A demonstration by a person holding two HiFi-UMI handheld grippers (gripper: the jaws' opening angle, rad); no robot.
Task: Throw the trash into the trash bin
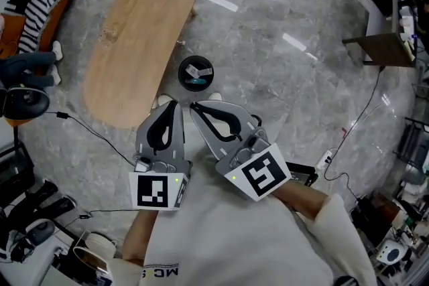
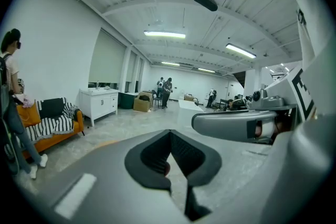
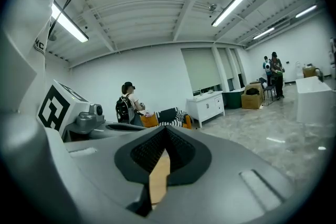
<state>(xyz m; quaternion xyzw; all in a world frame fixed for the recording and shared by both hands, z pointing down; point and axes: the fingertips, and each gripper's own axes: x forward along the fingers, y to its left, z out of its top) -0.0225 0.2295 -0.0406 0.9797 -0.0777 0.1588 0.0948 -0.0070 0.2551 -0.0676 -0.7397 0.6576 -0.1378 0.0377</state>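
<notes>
Trash lies in bin beyond right gripper.

Open lab hall: marble floor, sofa, cabinet.

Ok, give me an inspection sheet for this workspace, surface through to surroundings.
Surface: wooden table, grey stone floor.
Job's things: black bin on the floor beside the table, scraps inside.
Clutter: nothing seen on the table.
Grippers: left gripper and right gripper, jaws shut, nothing held.
Cables: one black cable on the floor at left, another running to a power strip at right.
Surroundings: orange sofa, dark desk.
</notes>
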